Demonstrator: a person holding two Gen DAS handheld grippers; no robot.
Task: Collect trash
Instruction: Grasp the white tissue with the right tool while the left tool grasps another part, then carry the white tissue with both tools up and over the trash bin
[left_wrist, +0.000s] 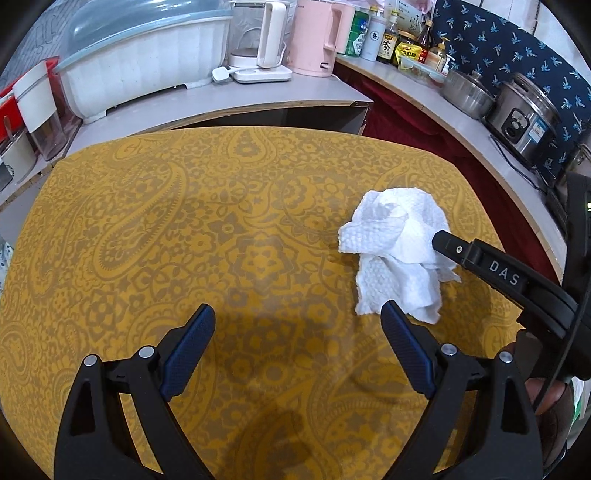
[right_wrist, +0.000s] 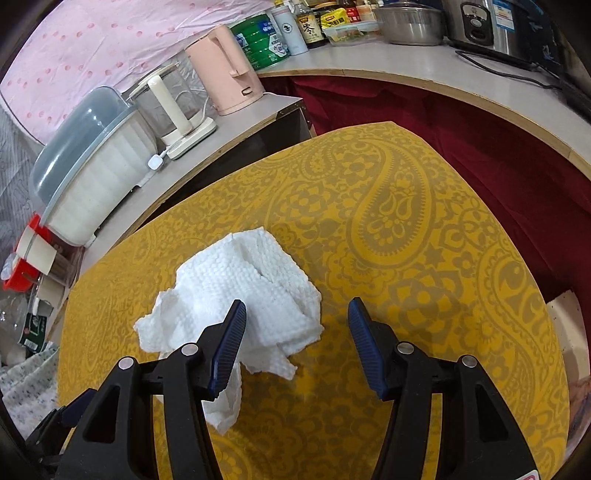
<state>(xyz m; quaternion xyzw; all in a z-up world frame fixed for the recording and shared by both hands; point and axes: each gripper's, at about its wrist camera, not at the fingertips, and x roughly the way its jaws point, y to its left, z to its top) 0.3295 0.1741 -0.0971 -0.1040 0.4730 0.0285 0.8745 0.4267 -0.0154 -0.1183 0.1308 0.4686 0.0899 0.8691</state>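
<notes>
Blue-padded tongs of the right gripper hang spread wide over the yellow paisley tablecloth, gripping nothing. A crumpled white paper towel lies on the cloth under its left finger, mostly off to that side. Over on the left gripper, the jaws also gape empty, the towel just past its right fingertip.

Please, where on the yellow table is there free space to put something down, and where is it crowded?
The yellow table is bare left of the crumpled paper towel, up to the grey counter. Right of the towel, toward the red curtain, it is also bare. The counter is crowded: pink kettle, white covered tub, bottles.
</notes>
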